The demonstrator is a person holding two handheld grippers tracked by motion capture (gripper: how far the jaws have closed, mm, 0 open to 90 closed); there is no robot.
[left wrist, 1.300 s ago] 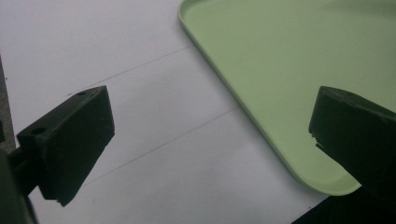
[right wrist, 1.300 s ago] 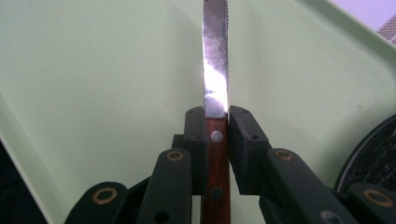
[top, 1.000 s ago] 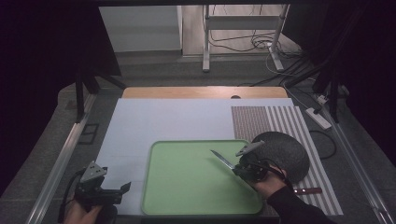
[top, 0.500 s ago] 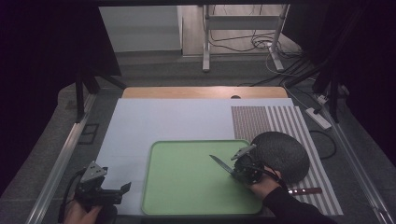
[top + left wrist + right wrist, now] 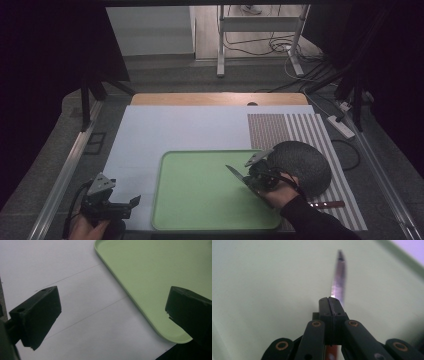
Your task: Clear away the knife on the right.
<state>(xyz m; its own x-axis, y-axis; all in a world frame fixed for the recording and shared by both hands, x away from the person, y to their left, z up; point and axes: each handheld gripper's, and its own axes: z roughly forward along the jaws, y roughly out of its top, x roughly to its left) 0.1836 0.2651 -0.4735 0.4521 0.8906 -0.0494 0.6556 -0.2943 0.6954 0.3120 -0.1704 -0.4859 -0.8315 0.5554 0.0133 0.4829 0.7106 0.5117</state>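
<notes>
A knife [image 5: 235,174] with a steel blade [image 5: 338,282] and a red-brown handle points out over the green tray [image 5: 165,200]. My right gripper [image 5: 250,180] is shut on it at the handle. Its jaws have just closed further, and in the right gripper view [image 5: 333,307] they meet around the knife. My left gripper [image 5: 131,202] rests over the white sheet just left of the tray's near left corner. It is open with nothing between its fingers [image 5: 37,315], and the tray's edge [image 5: 150,277] lies ahead of it.
A dark grey dome-shaped bowl [image 5: 302,167] sits on the striped mat [image 5: 305,130] right of the tray, close behind my right hand. A second knife [image 5: 327,204] with a brown handle lies near the mat's front. The white sheet [image 5: 175,130] covers the table.
My right hand with the knife has shifted slightly toward the tray's middle. The left gripper has stayed where it was.
</notes>
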